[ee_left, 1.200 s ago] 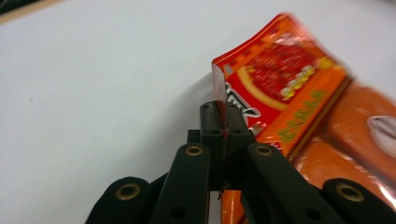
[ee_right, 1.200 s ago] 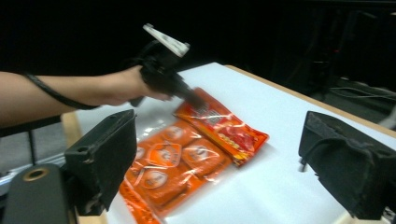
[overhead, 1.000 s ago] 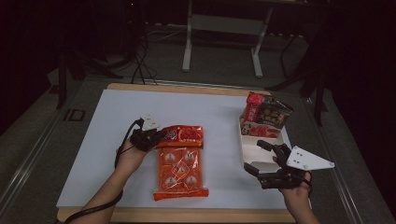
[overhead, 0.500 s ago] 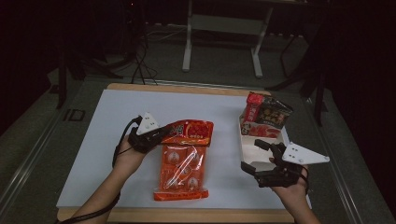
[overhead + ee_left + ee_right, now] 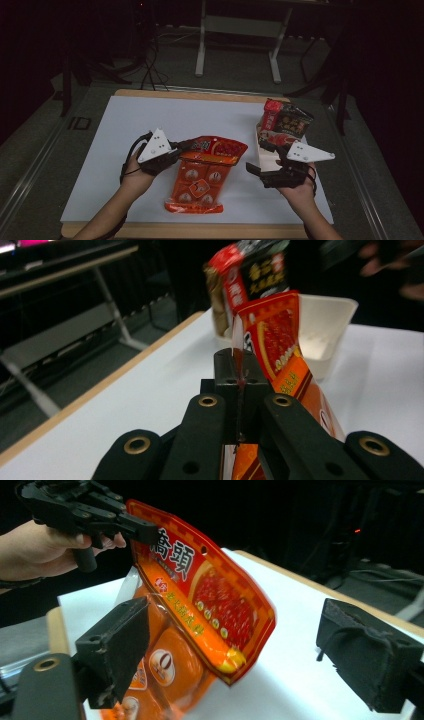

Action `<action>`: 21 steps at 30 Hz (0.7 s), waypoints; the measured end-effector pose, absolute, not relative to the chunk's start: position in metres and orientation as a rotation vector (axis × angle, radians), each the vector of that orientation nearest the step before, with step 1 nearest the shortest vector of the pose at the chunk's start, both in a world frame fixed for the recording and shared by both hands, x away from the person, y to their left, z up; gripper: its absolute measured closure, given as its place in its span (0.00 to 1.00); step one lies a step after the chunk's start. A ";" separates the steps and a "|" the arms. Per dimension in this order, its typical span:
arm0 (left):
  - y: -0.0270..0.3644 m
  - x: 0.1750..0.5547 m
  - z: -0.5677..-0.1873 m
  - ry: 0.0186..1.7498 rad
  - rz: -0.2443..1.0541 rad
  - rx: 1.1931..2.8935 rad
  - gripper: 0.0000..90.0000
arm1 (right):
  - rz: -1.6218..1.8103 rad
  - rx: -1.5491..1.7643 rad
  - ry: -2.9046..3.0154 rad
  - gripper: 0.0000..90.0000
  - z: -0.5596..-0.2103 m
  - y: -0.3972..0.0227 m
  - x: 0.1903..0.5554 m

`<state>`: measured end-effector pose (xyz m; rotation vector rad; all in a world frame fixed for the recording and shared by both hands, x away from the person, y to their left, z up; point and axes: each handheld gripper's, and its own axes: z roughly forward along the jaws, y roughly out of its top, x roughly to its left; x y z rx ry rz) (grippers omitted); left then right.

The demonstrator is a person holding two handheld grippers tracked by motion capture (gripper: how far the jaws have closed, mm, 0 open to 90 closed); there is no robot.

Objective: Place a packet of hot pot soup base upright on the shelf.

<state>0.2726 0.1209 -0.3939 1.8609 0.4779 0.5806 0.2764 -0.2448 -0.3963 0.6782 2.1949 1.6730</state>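
- Left gripper [image 5: 181, 146] has its jaws clamped flat on the top-left corner of the orange snack bag [image 5: 202, 175]; left gripper view shows the film pinched thin between the 2 black jaws.
- Bag's top edge is lifted off the white table [image 5: 150, 120]; its bottom end rests on the table near the front edge, at about 6 o'clock from table centre.
- Right gripper [image 5: 262, 165] sits at about 3 o'clock of the bag, apart from it, jaws spread wide and holding nothing; right gripper view shows the bag's free top corner hanging between them, untouched.
- Step in hand, my read: a 2-gripper hold on the bag, maybe to lift or move it.
- To do it well: keep the left pinch firm, bring the right jaws around the free top corner, close on the flat seal not the puffy middle, avoid twisting the film.
- White tray [image 5: 270, 152] lies at about 2 o'clock of the bag, with a dark-and-red packet [image 5: 286, 121] standing at its far end.
- Counts: 2 grippers, 1 orange bag, 1 tray, at least 1 packet there (possibly 2, cannot tell).
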 end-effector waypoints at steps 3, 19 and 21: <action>0.121 0.267 -0.392 0.439 0.566 1.843 1.00 | 1.666 0.691 2.218 0.19 -0.400 -0.238 0.282; 0.136 0.256 -0.399 0.351 0.487 1.772 1.00 | 1.744 0.554 2.398 0.67 -0.430 -0.208 0.290; 0.140 0.258 -0.400 0.363 0.452 1.766 1.00 | 1.752 0.539 2.413 0.73 -0.431 -0.207 0.289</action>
